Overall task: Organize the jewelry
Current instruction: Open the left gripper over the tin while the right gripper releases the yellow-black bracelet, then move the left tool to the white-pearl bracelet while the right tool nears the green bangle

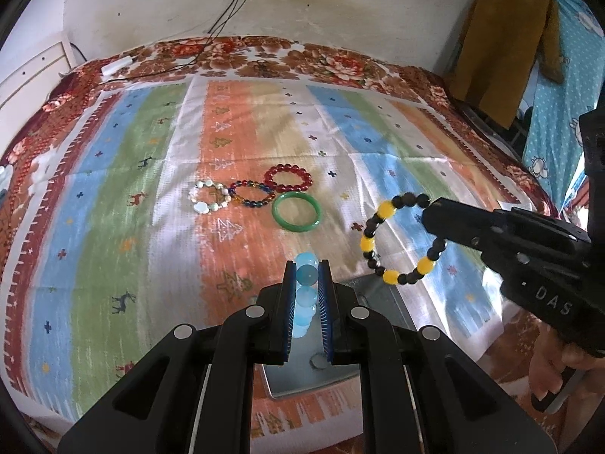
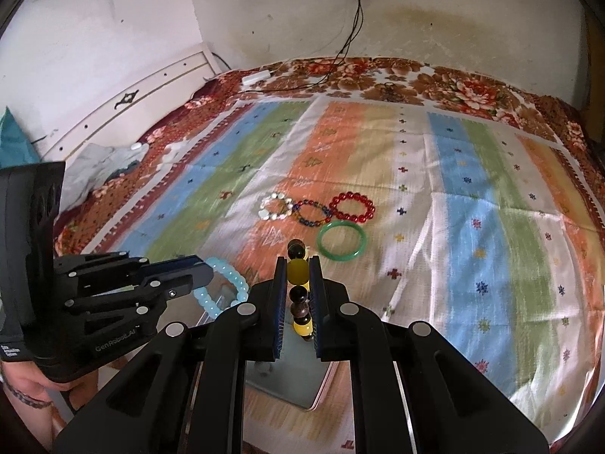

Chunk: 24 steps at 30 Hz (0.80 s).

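Note:
My left gripper [image 1: 307, 270] is shut on a light blue bead bracelet [image 1: 305, 302], held above a metal tray [image 1: 382, 295]. My right gripper [image 2: 298, 261] is shut on a black and yellow bead bracelet [image 2: 298, 272], also above the tray [image 2: 302, 382]. In the left wrist view this bracelet [image 1: 382, 242] hangs from the right gripper [image 1: 435, 213]. In the right wrist view the blue bracelet [image 2: 227, 283] hangs from the left gripper [image 2: 208, 276]. On the striped cloth lie a white bracelet [image 1: 210, 196], a multicolour bracelet [image 1: 251, 193], a red bracelet [image 1: 288, 178] and a green bangle [image 1: 297, 212].
The striped cloth [image 1: 151, 174] covers a floral bedspread [image 1: 302, 56]. A white adapter with cables [image 1: 117, 64] lies at the far edge by the wall. A brown garment [image 1: 506, 45] hangs at the right. A white headboard [image 2: 151, 90] stands at the left.

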Each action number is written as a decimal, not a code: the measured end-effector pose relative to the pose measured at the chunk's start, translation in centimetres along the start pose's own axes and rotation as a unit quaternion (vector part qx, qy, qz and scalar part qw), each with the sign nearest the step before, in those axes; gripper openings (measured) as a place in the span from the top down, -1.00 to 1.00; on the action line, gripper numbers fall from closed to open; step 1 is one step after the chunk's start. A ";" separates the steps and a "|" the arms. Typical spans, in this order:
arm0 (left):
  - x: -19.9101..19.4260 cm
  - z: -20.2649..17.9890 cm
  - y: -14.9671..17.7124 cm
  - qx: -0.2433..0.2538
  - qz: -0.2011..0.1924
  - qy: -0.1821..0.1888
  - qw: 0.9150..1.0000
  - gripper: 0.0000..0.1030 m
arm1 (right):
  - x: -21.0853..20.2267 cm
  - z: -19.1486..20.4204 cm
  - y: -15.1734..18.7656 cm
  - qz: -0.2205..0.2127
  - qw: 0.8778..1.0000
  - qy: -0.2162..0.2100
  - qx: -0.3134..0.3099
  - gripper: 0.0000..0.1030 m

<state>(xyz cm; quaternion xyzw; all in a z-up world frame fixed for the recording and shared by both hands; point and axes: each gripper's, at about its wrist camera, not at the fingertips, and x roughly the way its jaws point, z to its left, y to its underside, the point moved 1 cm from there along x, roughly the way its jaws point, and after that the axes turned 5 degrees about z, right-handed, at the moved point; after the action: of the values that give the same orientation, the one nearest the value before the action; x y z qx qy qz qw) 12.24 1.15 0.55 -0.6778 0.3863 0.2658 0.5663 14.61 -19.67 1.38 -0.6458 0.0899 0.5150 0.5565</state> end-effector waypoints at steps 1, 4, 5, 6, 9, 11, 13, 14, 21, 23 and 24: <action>-0.1 -0.1 0.2 0.001 0.000 0.001 1.000 0.78 | 0.1 0.1 0.2 0.003 1.000 -0.001 -0.001 0.76; -0.2 -0.4 0.5 0.005 0.001 0.004 1.000 0.78 | 0.2 0.5 0.8 0.011 1.000 -0.005 -0.005 0.76; -0.2 -0.4 0.7 0.007 0.003 0.003 1.000 0.78 | 0.4 0.8 1.0 0.016 1.000 -0.008 -0.008 0.76; -0.2 -0.5 0.8 0.008 0.003 0.003 1.000 0.78 | 0.4 0.9 1.1 0.018 1.000 -0.009 -0.009 0.76; -0.1 -0.6 1.0 0.010 0.004 0.002 1.000 0.78 | 0.8 1.2 1.5 0.028 0.999 -0.014 -0.014 0.76; 0.0 -0.4 0.9 0.007 0.006 -0.003 1.000 0.51 | 0.9 1.4 1.5 0.027 0.999 -0.013 -0.019 0.69; 0.0 0.1 0.8 0.001 0.005 -0.012 1.000 0.38 | 0.8 1.3 1.4 0.022 1.000 -0.004 -0.022 0.44; 0.1 0.3 0.8 -0.003 0.005 -0.015 1.000 0.38 | 0.7 1.1 1.4 0.019 1.000 0.002 -0.021 0.30; 0.2 3.2 0.3 -0.035 0.004 -0.054 0.998 0.04 | 1.3 -0.1 1.2 0.023 1.000 0.015 -0.007 0.03; 0.3 3.6 0.1 -0.039 0.003 -0.062 0.997 -0.09 | 1.6 -0.4 1.2 0.025 1.000 0.018 -0.004 -0.03; 0.4 3.9 0.0 -0.041 0.003 -0.067 0.997 -0.14 | 1.7 -0.5 1.1 0.026 0.999 0.018 -0.003 -0.10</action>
<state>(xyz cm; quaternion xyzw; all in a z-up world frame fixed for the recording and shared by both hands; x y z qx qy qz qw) 12.78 4.87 -0.57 -0.6802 0.3383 0.3280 0.5614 14.88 -19.70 -0.73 -0.6541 0.1157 0.5177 0.5392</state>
